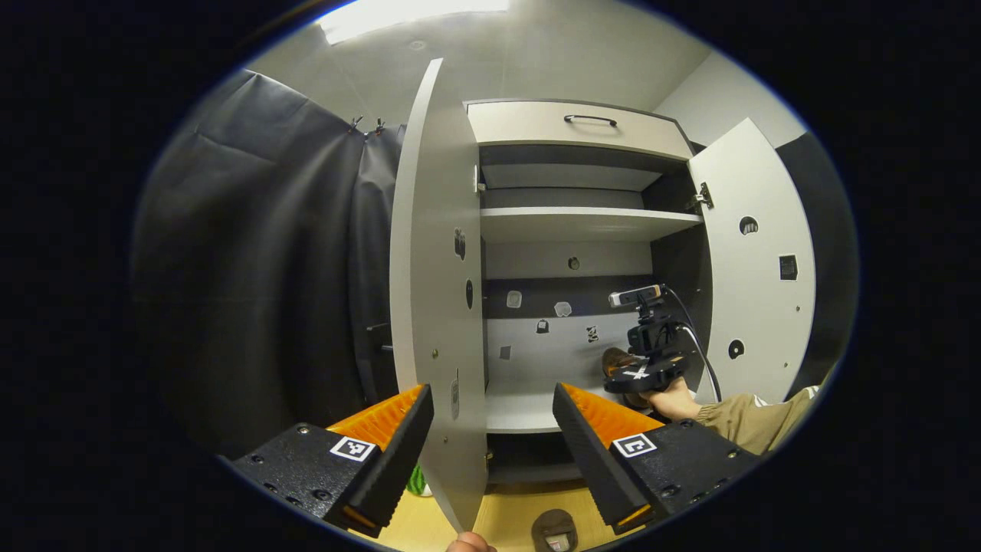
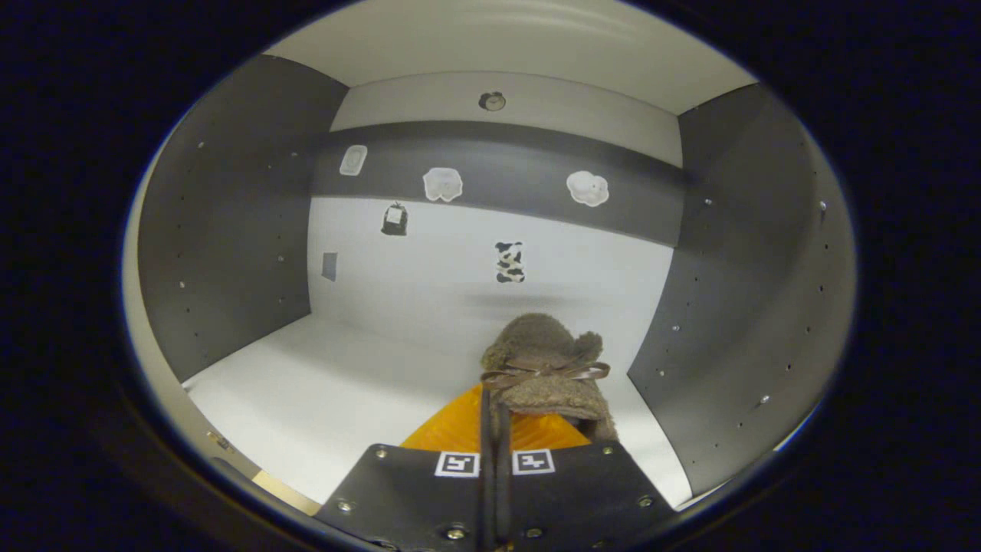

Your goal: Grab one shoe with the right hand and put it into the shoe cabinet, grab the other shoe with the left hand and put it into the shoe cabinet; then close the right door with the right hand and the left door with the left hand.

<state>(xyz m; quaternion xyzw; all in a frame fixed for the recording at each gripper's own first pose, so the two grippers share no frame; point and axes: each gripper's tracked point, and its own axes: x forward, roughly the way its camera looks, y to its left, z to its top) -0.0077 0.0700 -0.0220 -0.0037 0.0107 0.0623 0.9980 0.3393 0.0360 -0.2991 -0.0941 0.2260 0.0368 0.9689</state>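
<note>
— How's the shoe cabinet (image 1: 582,222)?

— Both doors swung wide, the left door (image 1: 433,307) edge-on, the right door (image 1: 755,268) at the far side.

— And the shoes?

— The right hand-held gripper (image 2: 494,418) is inside the lower compartment, fingers pinched tight on a fuzzy brown shoe (image 2: 548,368) over the white shelf (image 2: 322,383). The left hand-held gripper (image 1: 490,429) hangs outside, fingers spread, holding nothing. The other shoe (image 1: 553,529) lies on the floor below.
</note>
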